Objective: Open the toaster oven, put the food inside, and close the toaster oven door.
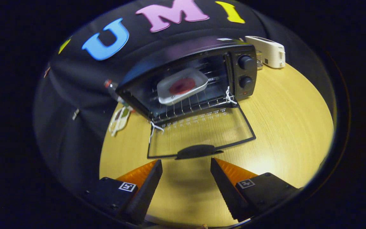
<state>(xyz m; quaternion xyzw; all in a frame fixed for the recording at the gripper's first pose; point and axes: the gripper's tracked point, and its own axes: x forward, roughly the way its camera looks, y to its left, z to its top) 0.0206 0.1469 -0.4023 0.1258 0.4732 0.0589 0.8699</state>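
Note:
The black toaster oven (pixel 233 60) stands on the wooden table with its glass door (pixel 202 133) folded down flat toward me. Inside, on the wire rack (pixel 189 106), rests a pale tray (pixel 167 92) holding a round reddish piece of food (pixel 182 86). The door's dark handle (pixel 197 151) lies just ahead of my fingertips. My gripper (pixel 186 163) is open, its fingers spread to either side of the handle and a little short of it, with nothing between them.
A white boxy device (pixel 270 51) sits on the table behind the oven's right side. A bottle (pixel 113 90) and a small packet (pixel 119 119) lie to the oven's left. Two knobs (pixel 246 71) face me. Bare table (pixel 291 121) spreads to the right.

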